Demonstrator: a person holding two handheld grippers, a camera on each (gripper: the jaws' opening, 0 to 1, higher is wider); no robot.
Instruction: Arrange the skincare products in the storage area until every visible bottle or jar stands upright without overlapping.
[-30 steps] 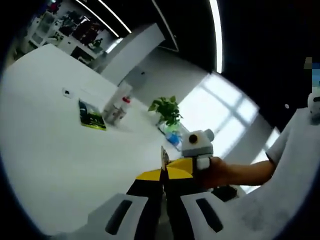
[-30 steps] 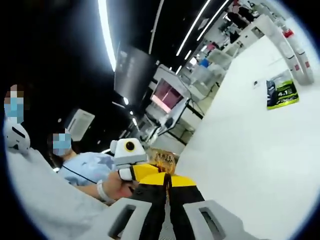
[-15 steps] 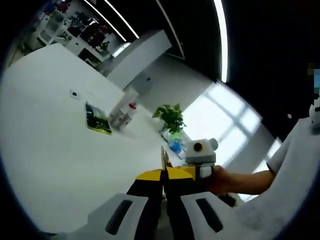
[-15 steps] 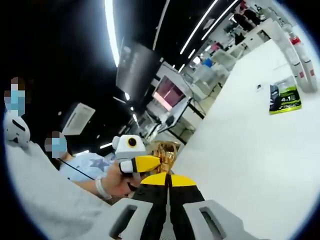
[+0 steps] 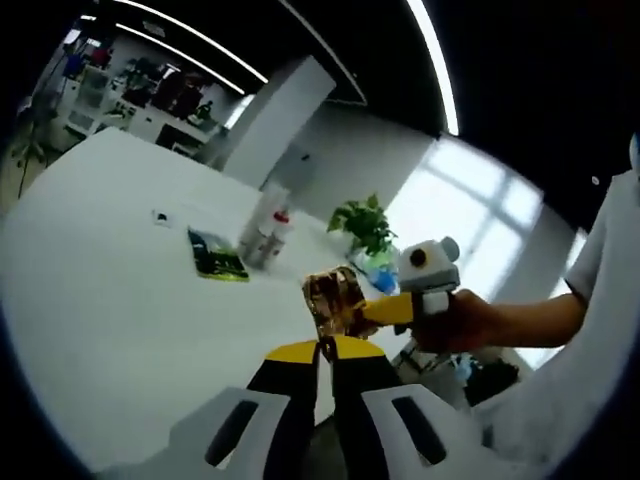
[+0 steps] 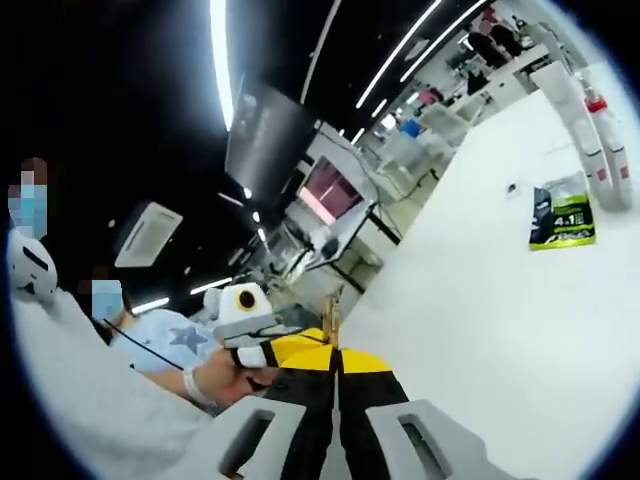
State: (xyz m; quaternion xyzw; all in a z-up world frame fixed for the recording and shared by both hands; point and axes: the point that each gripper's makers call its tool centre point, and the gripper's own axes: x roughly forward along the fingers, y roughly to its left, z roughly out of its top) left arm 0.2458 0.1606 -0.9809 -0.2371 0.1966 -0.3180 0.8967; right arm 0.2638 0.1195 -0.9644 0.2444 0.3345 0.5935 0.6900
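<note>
L gripper [image 5: 325, 352]: jaws pressed together, w/ a gold crinkly item [image 5: 335, 302] just above the tips; can't tell if it's pinched. R gripper [image 6: 335, 355]: jaws together, thin gold edge [image 6: 332, 308] at tips, hold unclear. R gripper enters left gripper view beside the gold item. White table [image 5: 110, 300]: green packet [image 5: 218, 258], two white bottles [image 5: 268, 228] upright beside it, well apart from grippers.

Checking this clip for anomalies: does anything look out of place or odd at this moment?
Yes. A crinkled gold-foil item is held up in the air between the tips of the two tongs, off the white table. The bottles and a green packet sit far off across the table, not near either tongs.
</note>
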